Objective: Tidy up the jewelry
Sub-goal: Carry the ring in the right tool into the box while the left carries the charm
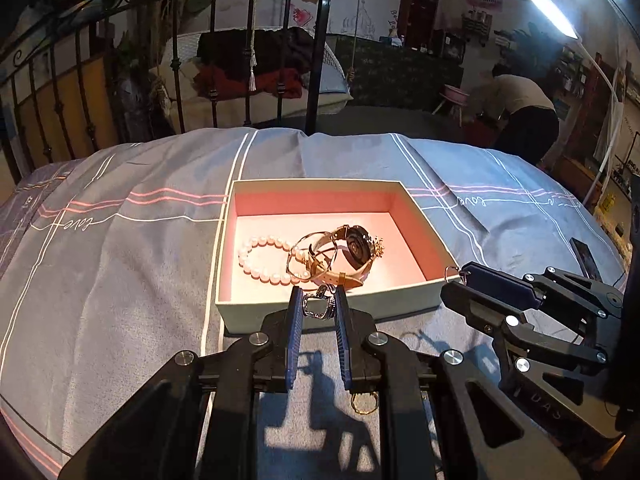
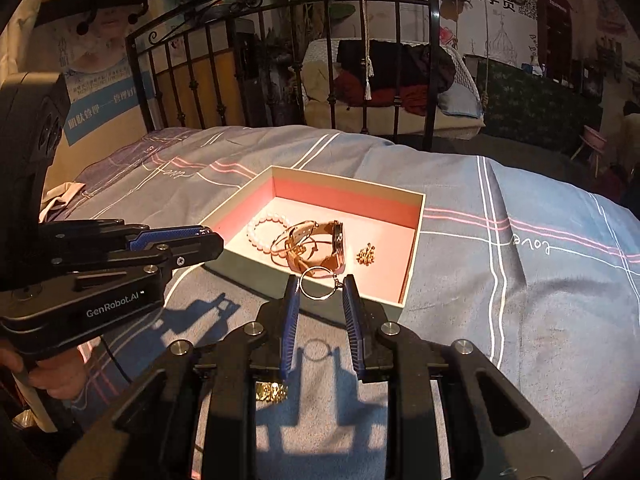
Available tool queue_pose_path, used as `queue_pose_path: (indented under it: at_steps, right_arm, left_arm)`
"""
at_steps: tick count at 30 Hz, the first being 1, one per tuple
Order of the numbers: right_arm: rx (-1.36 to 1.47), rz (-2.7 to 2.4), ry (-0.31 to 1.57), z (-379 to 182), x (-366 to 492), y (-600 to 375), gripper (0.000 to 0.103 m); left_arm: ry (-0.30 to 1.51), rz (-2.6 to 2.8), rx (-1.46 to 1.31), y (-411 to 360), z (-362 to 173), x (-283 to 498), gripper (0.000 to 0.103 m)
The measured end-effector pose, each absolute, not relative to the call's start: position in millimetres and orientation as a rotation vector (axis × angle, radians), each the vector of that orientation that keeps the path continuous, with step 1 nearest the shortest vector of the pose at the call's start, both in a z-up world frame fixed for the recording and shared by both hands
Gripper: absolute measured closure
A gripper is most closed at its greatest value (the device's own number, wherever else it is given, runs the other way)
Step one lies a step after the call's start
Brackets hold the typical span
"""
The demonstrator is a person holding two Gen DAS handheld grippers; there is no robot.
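Pinching a silver ring (image 1: pixel 319 305) in the left gripper (image 1: pixel 319 307), low in the middle, just over the box (image 1: pixel 320 309) front wall. Pinching a thin hoop (image 2: pixel 318 283) in the right gripper (image 2: pixel 320 294), same spot. Lying in the pink box: pearl bracelet (image 1: pixel 264 258), watch (image 1: pixel 356 251), gold bangle (image 1: pixel 310 258), gold brooch (image 2: pixel 366 255). Resting on a striped blanket (image 1: pixel 120 248).

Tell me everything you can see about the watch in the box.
The watch lies inside the open box, on its pink floor. It has a round dark face in a gold-looking case and a tan strap, apparently leather. It stands tilted on its edge. Thin gold bangles tangle with its strap, beside the pearl bracelet. Neither gripper touches it.
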State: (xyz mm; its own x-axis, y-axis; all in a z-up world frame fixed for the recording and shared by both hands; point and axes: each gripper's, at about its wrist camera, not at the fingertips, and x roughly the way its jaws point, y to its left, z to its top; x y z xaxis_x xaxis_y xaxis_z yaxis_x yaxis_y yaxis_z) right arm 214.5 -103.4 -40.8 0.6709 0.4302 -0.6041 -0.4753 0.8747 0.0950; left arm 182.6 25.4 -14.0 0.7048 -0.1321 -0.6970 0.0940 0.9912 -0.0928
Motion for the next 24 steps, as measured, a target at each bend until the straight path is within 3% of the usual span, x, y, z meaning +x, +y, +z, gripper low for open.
queue_pose_path:
  at_steps: [10,24]
  right_arm:
    - [-0.050,0.473,0.636,-31,261,-95,0.080]
    - [-0.035,0.454,0.715,-59,288,-94,0.080]
  left_arm:
    - [0.769,-0.108,-0.048,20,1,235,0.088]
    - [0.878,-0.110,-0.049,15,-28,264,0.088]
